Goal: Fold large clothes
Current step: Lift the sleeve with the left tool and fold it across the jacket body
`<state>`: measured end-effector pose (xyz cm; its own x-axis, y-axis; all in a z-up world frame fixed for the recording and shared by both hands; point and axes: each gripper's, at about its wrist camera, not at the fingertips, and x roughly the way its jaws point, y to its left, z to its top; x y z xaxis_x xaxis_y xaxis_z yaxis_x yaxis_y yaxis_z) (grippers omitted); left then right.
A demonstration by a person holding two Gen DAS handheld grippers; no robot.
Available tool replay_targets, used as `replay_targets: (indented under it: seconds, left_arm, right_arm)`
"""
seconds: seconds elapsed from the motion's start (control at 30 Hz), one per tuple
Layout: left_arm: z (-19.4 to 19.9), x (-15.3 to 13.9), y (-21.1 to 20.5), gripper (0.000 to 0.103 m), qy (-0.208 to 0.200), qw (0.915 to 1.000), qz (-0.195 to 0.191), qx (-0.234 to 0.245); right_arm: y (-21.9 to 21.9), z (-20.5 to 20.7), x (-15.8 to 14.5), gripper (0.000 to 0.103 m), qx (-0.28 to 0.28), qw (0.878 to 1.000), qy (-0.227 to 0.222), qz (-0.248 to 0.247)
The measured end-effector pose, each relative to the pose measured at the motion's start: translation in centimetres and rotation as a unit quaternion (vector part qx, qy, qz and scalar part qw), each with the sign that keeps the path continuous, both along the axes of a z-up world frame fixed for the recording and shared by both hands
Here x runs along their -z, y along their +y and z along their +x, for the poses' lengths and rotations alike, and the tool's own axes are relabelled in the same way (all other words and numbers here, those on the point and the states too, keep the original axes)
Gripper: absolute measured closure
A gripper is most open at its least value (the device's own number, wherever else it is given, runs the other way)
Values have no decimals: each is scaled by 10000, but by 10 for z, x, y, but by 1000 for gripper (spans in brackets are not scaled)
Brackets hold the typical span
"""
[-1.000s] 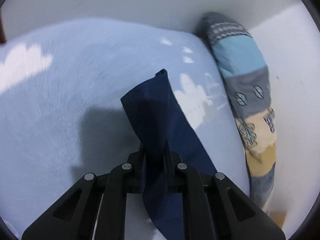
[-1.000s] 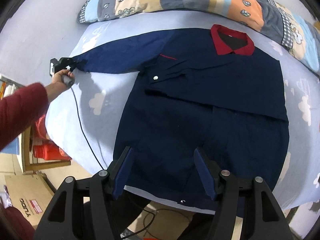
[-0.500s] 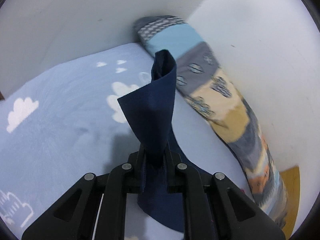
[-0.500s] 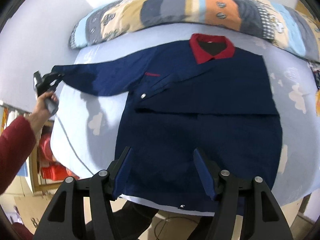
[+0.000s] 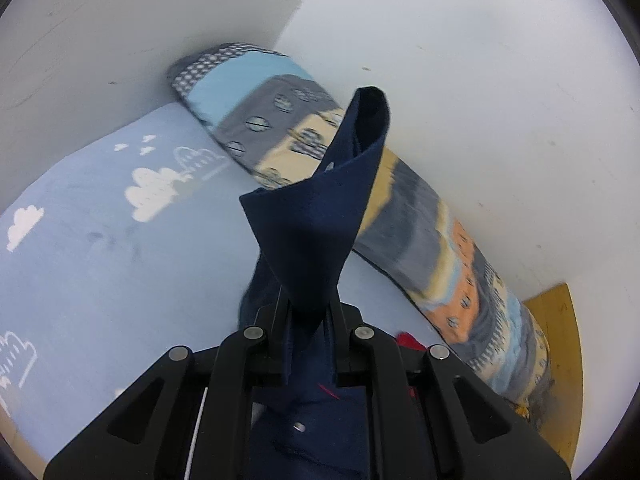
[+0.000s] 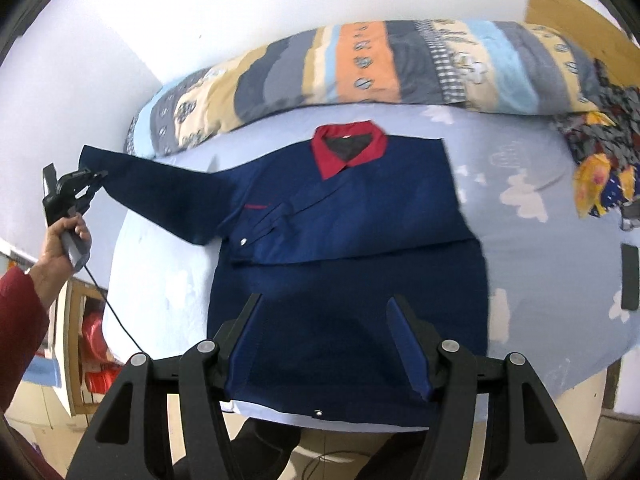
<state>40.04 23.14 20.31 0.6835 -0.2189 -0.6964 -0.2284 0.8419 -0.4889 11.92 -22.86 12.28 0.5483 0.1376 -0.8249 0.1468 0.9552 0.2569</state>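
Observation:
A navy jacket (image 6: 352,232) with a red collar (image 6: 348,148) lies spread on the light blue bed sheet (image 6: 532,264). Its right side is folded inward. My left gripper (image 5: 306,304) is shut on the cuff of the jacket's sleeve (image 5: 320,224), which stands up between the fingers. In the right wrist view that same left gripper (image 6: 98,178) holds the sleeve (image 6: 160,192) lifted off the bed at the far left, gripped by a hand in a red sleeve. My right gripper (image 6: 326,312) hovers open above the jacket's lower part, with nothing between its fingers.
A long patchwork bolster (image 6: 360,76) lies along the white wall behind the jacket. Bunched colourful cloth (image 6: 600,160) sits at the bed's right end, with a dark flat object (image 6: 630,276) near it. A wooden shelf with red items (image 6: 92,344) stands left of the bed.
My left gripper has lifted the sleeve cuff up off the bed and carried it inward, toward the jacket's body. My right gripper has risen, so the jacket looks smaller.

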Motion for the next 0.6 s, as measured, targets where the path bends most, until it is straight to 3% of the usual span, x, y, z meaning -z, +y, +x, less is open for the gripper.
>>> replay_targets:
  seconds: [0.23, 0.6]
  left_arm:
    - [-14, -25, -95, 93, -191, 9977, 103, 649]
    - [-24, -20, -223, 93, -144, 9886, -31, 1499]
  right_arm:
    - [-45, -28, -3, 39, 450, 9987, -132, 192]
    - [-86, -64, 0, 39, 850, 9959, -160, 269]
